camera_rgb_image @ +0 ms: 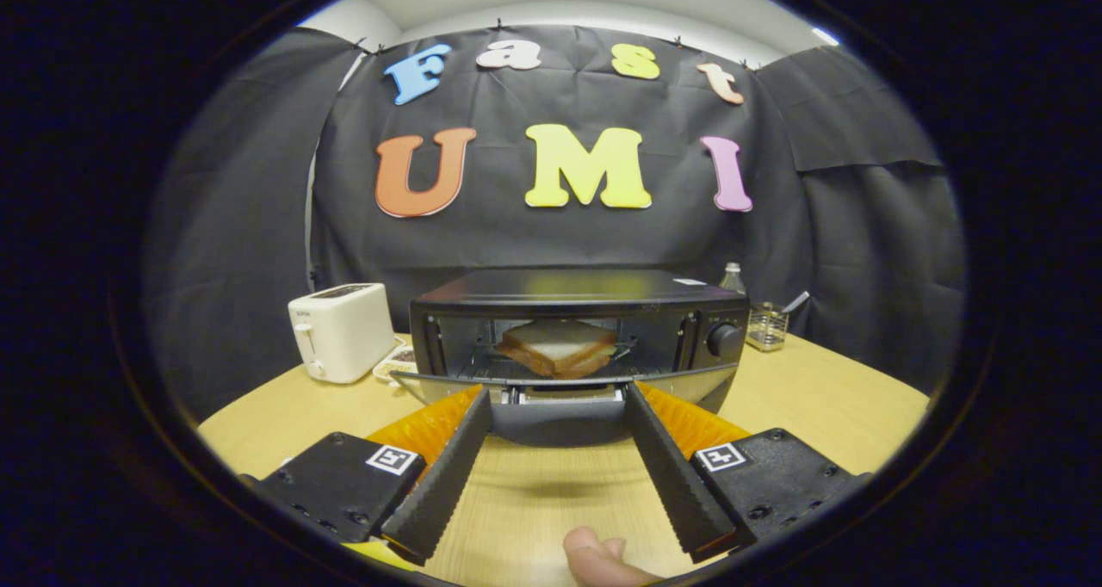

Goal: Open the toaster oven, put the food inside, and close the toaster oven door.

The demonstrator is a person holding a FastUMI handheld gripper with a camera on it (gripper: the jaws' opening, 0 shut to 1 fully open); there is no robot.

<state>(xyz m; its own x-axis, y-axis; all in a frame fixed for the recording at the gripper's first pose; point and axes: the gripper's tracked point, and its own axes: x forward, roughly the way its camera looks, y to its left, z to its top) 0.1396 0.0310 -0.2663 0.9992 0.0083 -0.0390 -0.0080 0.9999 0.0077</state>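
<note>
The sandwich (560,347) sits on the rack inside the toaster oven (577,329), straight ahead of our fingers and beyond their tips, so we judge the food step done and the closing step what remains. The door (560,398) hangs down and open toward us, its front edge and handle running across just ahead of the fingertips, almost level with them. Our gripper (558,391) is spread wide with nothing between the fingers but bare table (551,492); we take that spread, centred on the door, as a way to come under or against its edge and lift it shut (a push would do, no clamping needed).

Whether the fingertips already touch the door we cannot tell: the tips and the door's edge overlap in this view. The oven's inner walls and the rack's depth are dim, and the sandwich's far side is hidden. The knob (725,339) on the oven's right panel shows, its setting too small to read.

Off to the left of the fingers stands a white toaster (343,331), with a small plate (394,365) partly tucked between it and the oven. Beyond the right finger, behind the oven, a bottle (732,279) pokes up and a wire basket (766,326) holds something we cannot make out. A fingertip of the holding hand (603,559) peeks in below, mostly cut off.
</note>
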